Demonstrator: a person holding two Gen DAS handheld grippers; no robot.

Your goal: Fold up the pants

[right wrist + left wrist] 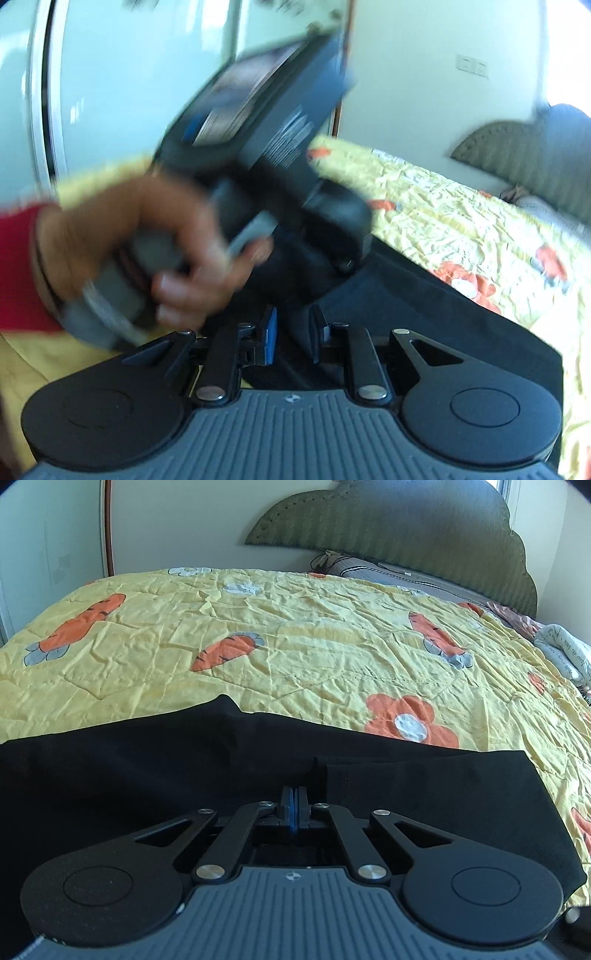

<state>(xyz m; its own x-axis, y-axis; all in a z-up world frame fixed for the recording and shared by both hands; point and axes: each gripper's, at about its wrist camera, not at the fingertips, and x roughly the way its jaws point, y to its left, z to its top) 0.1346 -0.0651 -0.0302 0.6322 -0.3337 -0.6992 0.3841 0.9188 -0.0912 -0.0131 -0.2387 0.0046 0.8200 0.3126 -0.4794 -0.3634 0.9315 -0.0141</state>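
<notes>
Pants (147, 775) of plain black cloth lie spread along the near edge of a yellow quilted bedspread (295, 646) printed with orange carrots and flowers, the landmark for all else. Nearest the bedspread's front edge, the left gripper (294, 797), black with blue pads, has its jaws pressed together over the black cloth; whether a fold is caught between them cannot be told. The right gripper (293, 325) hovers above the same pants, its jaws a narrow gap apart, dark fabric showing between them but no clear pinch. Just beyond it, a person's hand (147, 240) with a red sleeve (18, 266) grips the left tool's handle. At the bedspread's far end stands a green scalloped headboard (406, 535), with a grey pillow (388, 572) below it.
</notes>
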